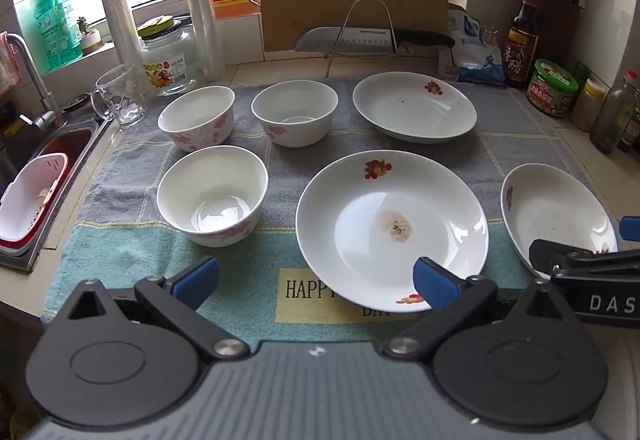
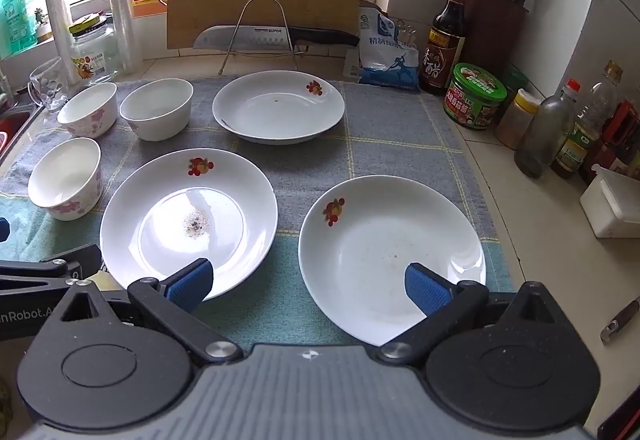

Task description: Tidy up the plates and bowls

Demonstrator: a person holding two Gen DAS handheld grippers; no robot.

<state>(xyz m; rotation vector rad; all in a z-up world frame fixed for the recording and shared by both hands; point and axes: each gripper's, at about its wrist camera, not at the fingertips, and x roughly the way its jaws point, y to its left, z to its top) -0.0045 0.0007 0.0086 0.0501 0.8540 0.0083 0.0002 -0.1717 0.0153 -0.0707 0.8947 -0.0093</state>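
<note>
Plates (image 2: 188,215) and bowls (image 1: 212,195) lie spread apart, unstacked, on a towel (image 2: 384,143) covering the surface — three of each. Both tongs, left (image 1: 316,280) and right (image 2: 308,282), hover wide and empty. Sorting seems not yet begun — next likely means gripping one plate's rim.
</note>
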